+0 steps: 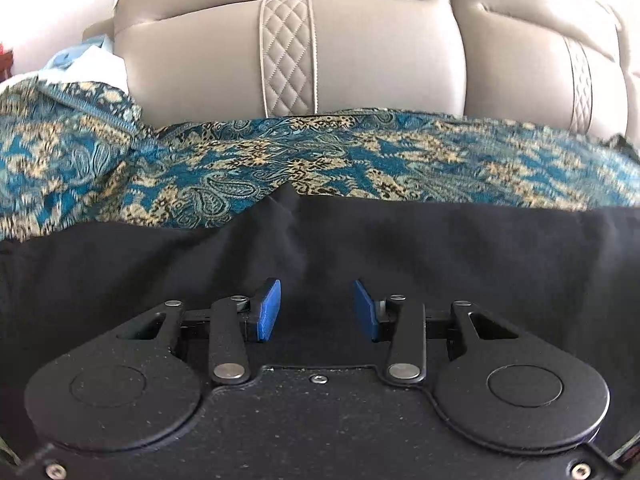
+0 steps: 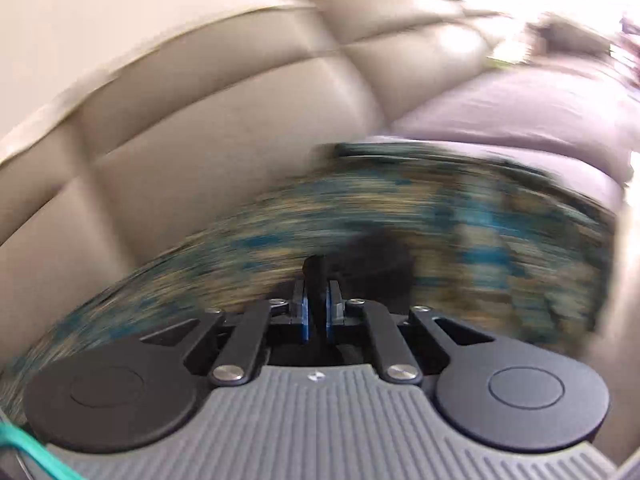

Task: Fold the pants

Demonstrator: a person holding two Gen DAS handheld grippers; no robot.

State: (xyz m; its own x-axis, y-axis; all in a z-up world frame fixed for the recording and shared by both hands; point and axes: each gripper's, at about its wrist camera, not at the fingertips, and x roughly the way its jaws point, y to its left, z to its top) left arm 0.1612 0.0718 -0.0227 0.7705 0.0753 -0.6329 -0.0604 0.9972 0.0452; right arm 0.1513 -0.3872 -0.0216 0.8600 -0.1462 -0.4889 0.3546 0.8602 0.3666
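Pants (image 1: pixel 360 248) of black cloth fill the lower half of the left wrist view, spread flat from edge to edge, with a small raised peak at their far edge near the middle. They lie on a teal and gold paisley cover (image 1: pixel 224 168) that runs across the whole width behind them and bunches up into folds at the far left. Behind the cover rises the beige sofa back (image 1: pixel 380 60), two padded cushions each crossed by an upright quilted strip. The left gripper (image 1: pixel 317 312) hangs low over the black cloth with its jaws spread. Its blue pads (image 1: pixel 267 310) stand well apart with nothing pinched between them, though the cloth lies just under and beyond them.

In the right wrist view everything beyond the tool is smeared by motion blur. Beige cushions (image 2: pixel 180 140) of the sofa fill the left and top. The paisley cover (image 2: pixel 440 216) crosses the middle as a streaked band, and a pale lilac cushion (image 2: pixel 520 116) sits beyond it at the right. The right gripper (image 2: pixel 317 316) has its jaws pressed nearly together on a dark fold of the pants (image 2: pixel 316 276). That fold stands up between the blue pads (image 2: pixel 306 320), and a blurred black mass of the same cloth (image 2: pixel 380 260) sits just past the fingertips.
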